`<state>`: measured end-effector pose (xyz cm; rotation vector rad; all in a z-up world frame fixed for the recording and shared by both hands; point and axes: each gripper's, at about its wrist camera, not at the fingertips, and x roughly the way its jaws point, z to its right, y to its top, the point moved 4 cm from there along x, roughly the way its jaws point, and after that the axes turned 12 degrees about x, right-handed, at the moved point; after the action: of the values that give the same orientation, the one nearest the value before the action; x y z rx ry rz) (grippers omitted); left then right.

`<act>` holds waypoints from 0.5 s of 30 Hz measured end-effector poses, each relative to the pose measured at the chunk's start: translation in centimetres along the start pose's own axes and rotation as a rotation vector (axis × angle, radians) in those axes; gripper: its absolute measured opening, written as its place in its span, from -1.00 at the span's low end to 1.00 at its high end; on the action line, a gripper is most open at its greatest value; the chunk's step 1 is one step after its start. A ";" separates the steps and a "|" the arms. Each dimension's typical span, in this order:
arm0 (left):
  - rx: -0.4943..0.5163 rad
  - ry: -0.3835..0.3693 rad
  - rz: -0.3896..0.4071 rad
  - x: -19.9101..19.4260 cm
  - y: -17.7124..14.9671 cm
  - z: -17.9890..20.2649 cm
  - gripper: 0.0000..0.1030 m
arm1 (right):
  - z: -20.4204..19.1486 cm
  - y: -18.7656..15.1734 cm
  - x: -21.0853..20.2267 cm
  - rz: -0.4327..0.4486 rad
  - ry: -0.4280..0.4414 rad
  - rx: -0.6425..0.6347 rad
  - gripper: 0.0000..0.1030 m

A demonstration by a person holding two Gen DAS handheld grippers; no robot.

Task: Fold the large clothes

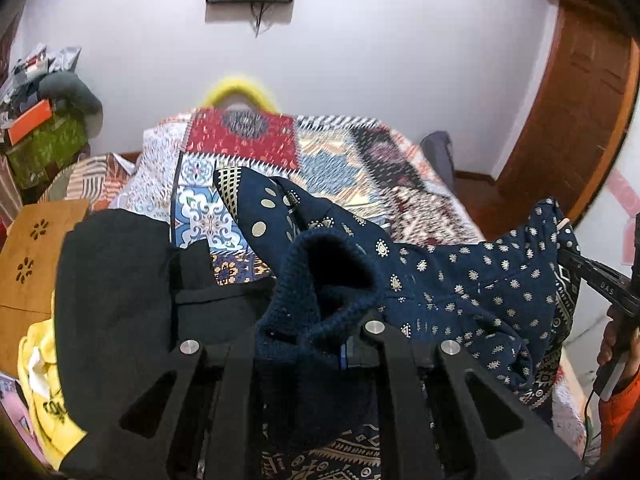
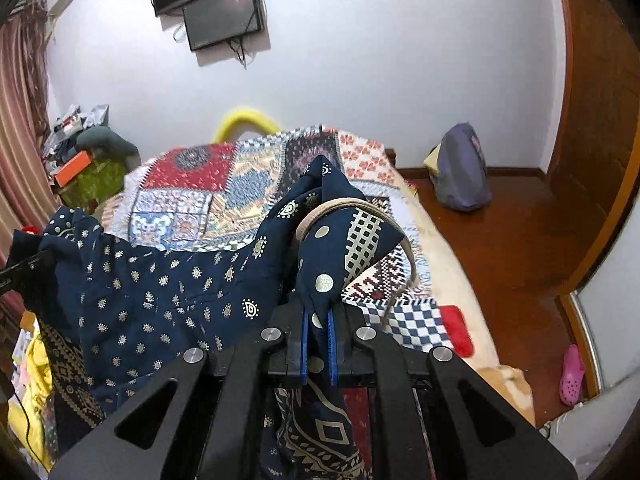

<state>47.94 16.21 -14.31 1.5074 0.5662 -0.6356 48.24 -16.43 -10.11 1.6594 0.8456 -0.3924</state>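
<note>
A: What's the biggest thing in front of us?

B: The bed with the patchwork quilt of red, blue and cream panels (image 2: 224, 184). Above it hangs the task's thing, a large navy garment printed with small cream motifs (image 2: 168, 280), stretched between the two tools and off the quilt where it shows.

A: How should this lift be handled?

B: I'd judge the step is raising the garment so it hangs flat. Keep both hands level and pull gently apart, so the cloth spreads without slipping. The pile of black and yellow clothes (image 1: 104, 280) at the left edge is close; keep the hem clear of it.

A: And the tongs?

B: The right tongs (image 2: 318, 336) are pressed together, blue pads pinching a patterned corner beside a beige strap (image 2: 340, 206). The left tongs (image 1: 320, 352) are nearly closed, clamping the garment's thick navy ribbed knit edge (image 1: 320, 280).
</note>
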 end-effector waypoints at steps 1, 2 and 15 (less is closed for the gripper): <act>0.000 0.005 -0.016 1.2 0.0 -0.3 -0.76 | 0.1 0.1 0.8 -0.009 -0.006 -0.003 -0.88; 0.000 0.009 -0.031 2.3 0.0 -0.6 -0.76 | 0.2 0.1 1.9 -0.019 -0.015 -0.008 -0.88; -0.014 0.080 -0.169 9.7 -3.2 -3.1 -0.71 | 4.3 -1.7 10.6 -0.175 -0.085 0.055 -0.85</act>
<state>52.85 19.10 -23.31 1.4863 0.7642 -0.7022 55.02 -16.98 -19.48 1.6121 0.9271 -0.6079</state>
